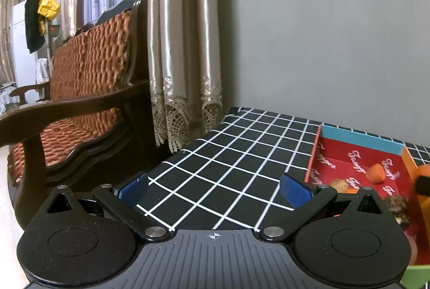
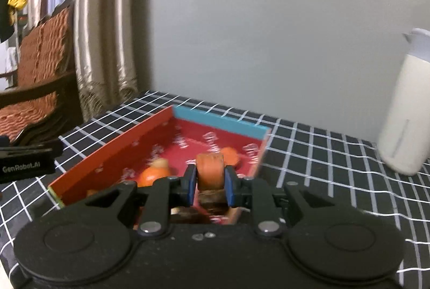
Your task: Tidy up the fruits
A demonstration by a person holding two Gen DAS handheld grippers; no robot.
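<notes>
A shallow red box (image 2: 113,154) with a blue far wall (image 2: 220,121) sits on the black grid tablecloth. My right gripper (image 2: 209,181) is shut on an orange carrot piece (image 2: 209,170) and holds it over the box's near end. Inside lie another orange piece (image 2: 231,154), an orange fruit (image 2: 153,176) and a small brownish fruit (image 2: 161,162). In the left wrist view the box (image 1: 349,154) is at the right with an orange piece (image 1: 376,173) inside. My left gripper (image 1: 215,189) is open and empty over the tablecloth, left of the box.
A white bottle (image 2: 405,111) stands on the table at the right. A wooden armchair with a woven seat (image 1: 80,106) stands off the table's left edge, beside curtains (image 1: 185,47). A grey wall (image 1: 322,33) is behind the table.
</notes>
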